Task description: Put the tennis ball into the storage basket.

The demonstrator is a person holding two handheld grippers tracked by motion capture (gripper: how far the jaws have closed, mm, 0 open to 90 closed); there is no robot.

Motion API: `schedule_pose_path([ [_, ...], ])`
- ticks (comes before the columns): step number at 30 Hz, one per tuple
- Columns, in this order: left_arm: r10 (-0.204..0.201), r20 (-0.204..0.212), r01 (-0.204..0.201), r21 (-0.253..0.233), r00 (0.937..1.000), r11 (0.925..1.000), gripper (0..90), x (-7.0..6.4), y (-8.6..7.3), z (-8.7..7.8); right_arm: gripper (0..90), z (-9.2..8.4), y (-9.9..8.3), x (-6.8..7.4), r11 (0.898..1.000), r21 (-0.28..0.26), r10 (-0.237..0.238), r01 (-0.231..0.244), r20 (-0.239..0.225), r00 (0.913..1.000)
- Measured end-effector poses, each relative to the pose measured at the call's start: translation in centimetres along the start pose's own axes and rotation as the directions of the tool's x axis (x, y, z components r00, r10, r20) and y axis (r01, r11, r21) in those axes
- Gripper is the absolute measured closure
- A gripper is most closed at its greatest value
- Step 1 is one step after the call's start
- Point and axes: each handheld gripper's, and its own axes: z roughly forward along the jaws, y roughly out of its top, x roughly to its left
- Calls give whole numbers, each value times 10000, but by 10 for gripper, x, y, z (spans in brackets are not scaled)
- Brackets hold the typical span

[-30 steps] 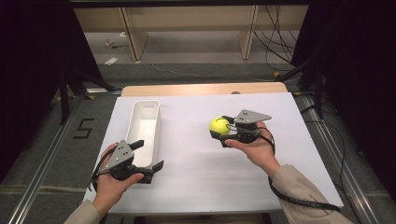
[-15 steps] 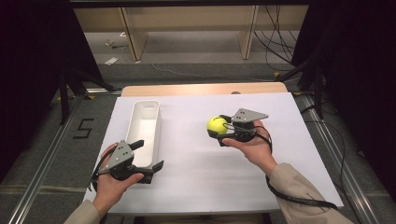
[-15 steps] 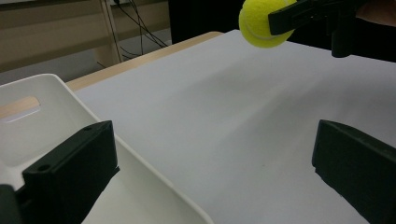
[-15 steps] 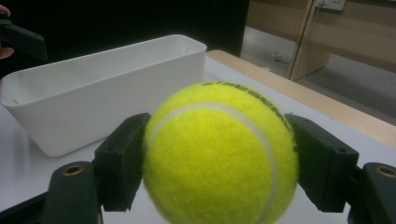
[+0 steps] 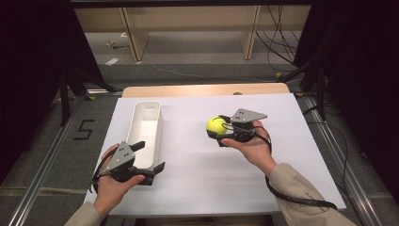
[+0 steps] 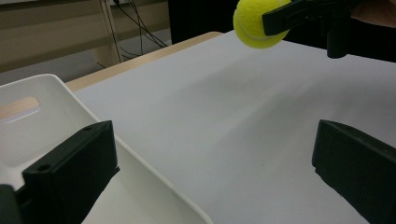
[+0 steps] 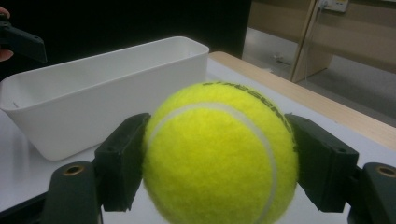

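At the left edge of the white table top we hold the left gripper low beside the near end of the white bin, its jaws spread wide with nothing between them; in the left gripper view one jaw sits by the bin's rim and the other over bare table. Moving rightward, the middle of the table is bare, and then comes the tennis ball, lifted off the surface and clamped in the right gripper, which points toward the bin. Seen from the right gripper view, the two pads press on opposite sides of the ball, about at its widest line, with the bin straight ahead beyond it. We judge the ball light and springy, with a fuzzy felt cover that gives the pads good friction, so it should not slip easily; being round, though, it can squirt out if we grip off centre, so holding across the middle, as now, is the safest place. A firm but not crushing squeeze should do, and it is not fragile if dropped, only prone to bounce and roll away.
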Motion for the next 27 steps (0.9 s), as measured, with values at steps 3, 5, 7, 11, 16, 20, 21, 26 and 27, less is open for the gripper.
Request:
schedule_pose_path([
  [3, 6, -9, -6, 7, 10000, 10000, 0, 0, 0, 0, 266, 2, 1, 0, 10000, 1, -22, 22, -15, 10000],
  [5, 11, -6, -11, 8, 10000, 10000, 0, 0, 0, 0, 266, 2, 1, 1, 10000, 3, -3, 3, -25, 10000],
  [7, 10, -7, -10, 13, 10000, 10000, 0, 0, 0, 0, 267, 3, 2, 1, 10000, 3, 15, -15, -28, 10000],
  [11, 14, -4, -14, 13, 10000, 10000, 0, 0, 0, 0, 267, 5, 2, 1, 10000, -14, 16, -16, -33, 10000],
  [16, 8, 1, -8, 13, 10000, 10000, 0, 0, 0, 0, 266, 7, 2, 1, 10000, 1, 11, -11, -37, 10000],
  [20, 5, 3, -5, 12, 10000, 10000, 0, 0, 0, 0, 267, 9, 3, 1, 10000, 10, 12, -12, -53, 10000],
  [21, 4, 4, -4, 9, 10000, 10000, 0, 0, 0, 0, 267, 9, 3, 1, 10000, 10, 12, -12, -53, 10000],
  [26, 8, 1, -8, 14, 10000, 10000, 0, 0, 0, 0, 267, 11, 4, 2, 10000, -15, 9, -9, -73, 10000],
  [27, 14, 2, -14, 6, 10000, 10000, 0, 0, 0, 0, 266, 12, 4, 2, 10000, 2, 25, -25, -86, 10000],
])
